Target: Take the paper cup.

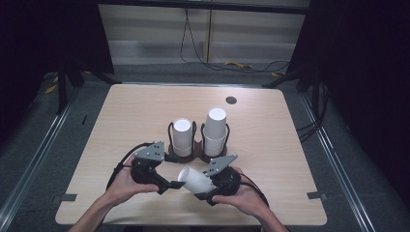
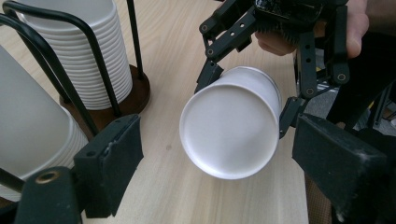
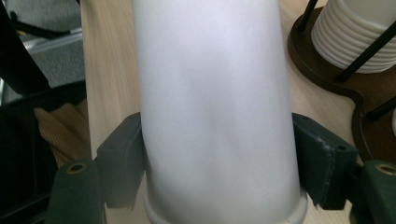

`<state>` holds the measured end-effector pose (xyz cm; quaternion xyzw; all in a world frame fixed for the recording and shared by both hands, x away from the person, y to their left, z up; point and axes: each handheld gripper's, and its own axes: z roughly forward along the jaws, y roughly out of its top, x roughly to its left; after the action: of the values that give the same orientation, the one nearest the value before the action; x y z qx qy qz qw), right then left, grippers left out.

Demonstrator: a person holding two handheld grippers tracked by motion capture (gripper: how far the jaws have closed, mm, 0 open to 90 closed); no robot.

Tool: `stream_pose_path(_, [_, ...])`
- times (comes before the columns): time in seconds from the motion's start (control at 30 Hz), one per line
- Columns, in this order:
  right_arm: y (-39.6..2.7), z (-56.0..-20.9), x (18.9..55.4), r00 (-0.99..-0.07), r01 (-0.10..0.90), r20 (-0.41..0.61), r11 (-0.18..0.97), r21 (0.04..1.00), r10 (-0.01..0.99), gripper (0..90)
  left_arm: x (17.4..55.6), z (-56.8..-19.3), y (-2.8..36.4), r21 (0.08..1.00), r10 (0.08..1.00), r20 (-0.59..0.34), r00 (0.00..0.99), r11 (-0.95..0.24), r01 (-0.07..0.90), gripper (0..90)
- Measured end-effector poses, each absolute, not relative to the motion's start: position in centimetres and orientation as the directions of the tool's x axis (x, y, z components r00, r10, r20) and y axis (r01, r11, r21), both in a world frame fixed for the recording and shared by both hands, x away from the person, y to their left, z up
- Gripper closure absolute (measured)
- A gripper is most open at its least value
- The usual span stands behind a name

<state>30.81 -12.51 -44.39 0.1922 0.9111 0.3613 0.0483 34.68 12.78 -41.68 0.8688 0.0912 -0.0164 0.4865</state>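
A single white paper cup (image 1: 191, 177) lies on its side just above the table's near middle, its closed bottom pointing left. My right gripper (image 1: 204, 187) is shut on it near the rim, with the pads (image 3: 126, 168) pressing both sides of the cup (image 3: 215, 93). My left gripper (image 1: 175, 185) is open. Its jaws stand to either side of the cup's round bottom (image 2: 229, 133), with a gap on each side. In the left gripper view the right gripper (image 2: 247, 95) clasps the cup from behind.
Two stacks of white cups (image 1: 182, 137) (image 1: 215, 129) stand upside down in a black wire holder on a dark wooden base (image 1: 198, 155) just beyond the grippers. A dark grommet hole (image 1: 231, 100) sits at the table's far side. Cables run across the floor behind.
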Motion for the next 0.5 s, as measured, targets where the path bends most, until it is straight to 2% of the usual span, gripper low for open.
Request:
stream_pose_path(0.2, [-12.18,-44.11,31.00,-0.927,0.307,0.032,0.706,0.638,0.374,26.3,34.63,-41.92,12.56,0.822,0.128,-0.114,0.985,-0.545,0.166,16.8])
stream_pose_path(0.4, [-11.99,-43.98,30.97,-0.932,0.299,0.021,0.738,0.605,0.361,26.2,34.46,-42.11,12.21,0.812,0.102,-0.108,0.989,-0.564,0.147,24.5])
stream_pose_path(0.5, [-11.84,-43.85,30.97,-0.934,0.301,0.019,0.753,0.585,0.358,26.2,34.43,-42.33,11.96,0.793,0.102,-0.125,0.987,-0.587,0.161,22.5])
